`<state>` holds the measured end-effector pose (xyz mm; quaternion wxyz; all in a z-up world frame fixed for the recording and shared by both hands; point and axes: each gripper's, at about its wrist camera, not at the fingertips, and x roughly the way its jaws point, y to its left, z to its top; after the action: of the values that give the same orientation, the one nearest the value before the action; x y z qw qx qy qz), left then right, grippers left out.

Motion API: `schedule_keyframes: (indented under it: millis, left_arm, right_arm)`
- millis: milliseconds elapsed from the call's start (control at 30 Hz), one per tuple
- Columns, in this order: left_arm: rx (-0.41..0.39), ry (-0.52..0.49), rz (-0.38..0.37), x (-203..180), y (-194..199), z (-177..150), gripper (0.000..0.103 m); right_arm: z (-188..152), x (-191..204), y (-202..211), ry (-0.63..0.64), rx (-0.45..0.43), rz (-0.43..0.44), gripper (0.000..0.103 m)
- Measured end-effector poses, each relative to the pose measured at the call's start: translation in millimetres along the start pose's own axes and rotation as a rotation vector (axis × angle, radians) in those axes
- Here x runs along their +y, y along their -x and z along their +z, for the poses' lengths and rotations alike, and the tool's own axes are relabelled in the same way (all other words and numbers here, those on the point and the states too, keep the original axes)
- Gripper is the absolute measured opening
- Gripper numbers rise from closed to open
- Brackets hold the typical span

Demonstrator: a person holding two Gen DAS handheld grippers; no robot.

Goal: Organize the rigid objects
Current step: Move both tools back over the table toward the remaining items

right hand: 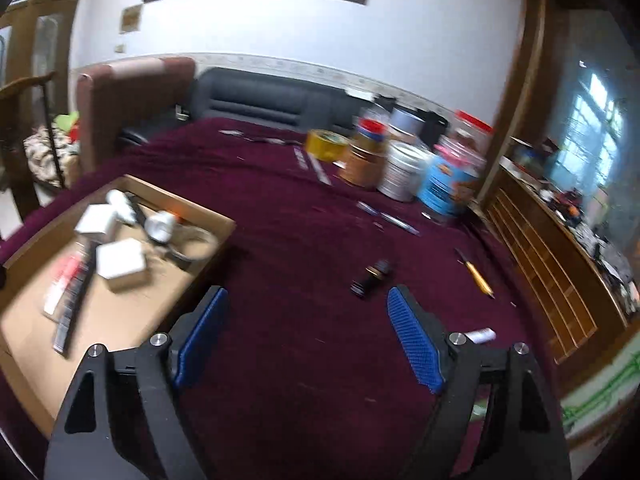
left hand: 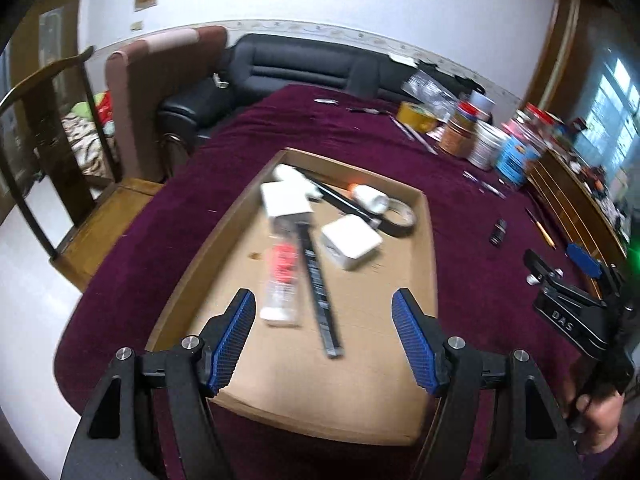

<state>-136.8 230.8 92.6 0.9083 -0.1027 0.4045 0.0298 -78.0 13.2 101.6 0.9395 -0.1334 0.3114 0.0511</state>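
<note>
cardboard tray (left hand: pixel 427 240): 1
white boxes (left hand: pixel 351 242) in tray: 2
tape rolls: 2, 1 yellow (right hand: pixel 326 145), 1 in tray (left hand: pixel 402 216)
jars and cans (right hand: pixel 402 176): about 6
grippers: 2

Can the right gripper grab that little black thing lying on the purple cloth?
Probably yes. The right gripper has open, empty jaws, and only bare purple tablecloth lies between it and the small black object.

Plush maroon cloth (left hand: pixel 460 208) covers the surface; the tray (left hand: pixel 426 240) is matt brown cardboard; each tool's pads (left hand: pixel 236 332) are ribbed blue plastic.
</note>
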Motion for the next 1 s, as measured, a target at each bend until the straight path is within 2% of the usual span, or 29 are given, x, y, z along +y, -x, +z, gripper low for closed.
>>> schedule_keyframes:
  millis: [300, 600, 1000]
  left_arm:
    - [0.027, -0.124, -0.016, -64.9, 4.3, -9.6, 0.065]
    - [0.061, -0.227, -0.029, -115.6, 0.4, -22.9, 0.065]
    - [0.110, -0.257, -0.040, -139.7, -12.8, -29.2, 0.065]
  right_arm:
    - [-27.7, -70.5, -3.7, -0.113, 0.045, -0.057, 0.082]
    - [-43.2, -112.6, -2.4, -0.168, 0.036, -0.100, 0.082]
    - [-52.2, -137.9, -5.8, -0.207, 0.047, -0.105, 0.082]
